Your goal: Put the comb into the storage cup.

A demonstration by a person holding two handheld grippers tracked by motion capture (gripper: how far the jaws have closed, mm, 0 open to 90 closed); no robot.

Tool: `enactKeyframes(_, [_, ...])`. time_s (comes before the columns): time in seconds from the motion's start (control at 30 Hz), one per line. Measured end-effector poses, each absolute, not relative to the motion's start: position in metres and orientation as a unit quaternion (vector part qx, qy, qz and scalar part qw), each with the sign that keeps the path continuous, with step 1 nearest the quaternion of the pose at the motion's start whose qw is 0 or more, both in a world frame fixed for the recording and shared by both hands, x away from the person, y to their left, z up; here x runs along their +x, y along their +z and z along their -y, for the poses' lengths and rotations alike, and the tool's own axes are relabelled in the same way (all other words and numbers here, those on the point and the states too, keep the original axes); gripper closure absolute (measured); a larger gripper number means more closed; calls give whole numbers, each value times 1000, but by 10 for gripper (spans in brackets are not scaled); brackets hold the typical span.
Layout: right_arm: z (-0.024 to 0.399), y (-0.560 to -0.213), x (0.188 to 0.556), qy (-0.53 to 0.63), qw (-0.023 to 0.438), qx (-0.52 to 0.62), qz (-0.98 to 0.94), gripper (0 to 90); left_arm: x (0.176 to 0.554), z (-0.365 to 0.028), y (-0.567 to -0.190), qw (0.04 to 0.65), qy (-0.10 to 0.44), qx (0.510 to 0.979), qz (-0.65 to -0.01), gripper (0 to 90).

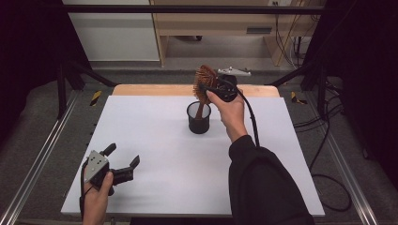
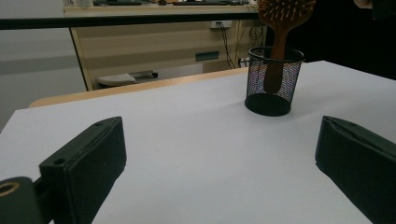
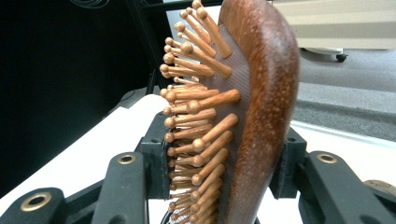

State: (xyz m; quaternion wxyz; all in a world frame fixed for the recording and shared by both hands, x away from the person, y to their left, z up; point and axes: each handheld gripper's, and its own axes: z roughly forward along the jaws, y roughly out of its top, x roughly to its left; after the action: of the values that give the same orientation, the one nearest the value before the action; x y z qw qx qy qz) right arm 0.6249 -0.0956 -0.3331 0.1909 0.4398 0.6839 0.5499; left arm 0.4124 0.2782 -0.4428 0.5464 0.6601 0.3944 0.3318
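Gripping the hairbrush [image 1: 204,80] over the mesh cup [image 1: 199,118], right tongs [image 1: 206,88]; left tongs [image 1: 123,160] agape.

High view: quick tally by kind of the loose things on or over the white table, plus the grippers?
Wooden hairbrush: 1, handle down in the cup, head clamped in the right gripper
Black mesh cup: 1, upright on the white table
Grippers: 2, counting the left gripper, jaws apart, nothing between them
Total: 4
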Motion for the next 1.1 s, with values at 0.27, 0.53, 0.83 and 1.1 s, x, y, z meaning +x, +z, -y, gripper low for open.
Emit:
enactKeyframes(0.27, [92, -340, 626, 548, 184, 442, -686, 516, 412, -279, -443, 547, 330, 659, -396, 18])
enactKeyframes(0.53, [89, -345, 627, 547, 177, 442, -688, 515, 413, -278, -443, 545, 330, 659, -400, 18])
enactKeyframes(0.83, [87, -346, 627, 549, 172, 442, -688, 514, 413, -278, -443, 545, 324, 660, -402, 18])
enactKeyframes(1.1, [86, -348, 627, 550, 168, 444, -687, 512, 413, -277, -444, 546, 323, 660, -402, 18])
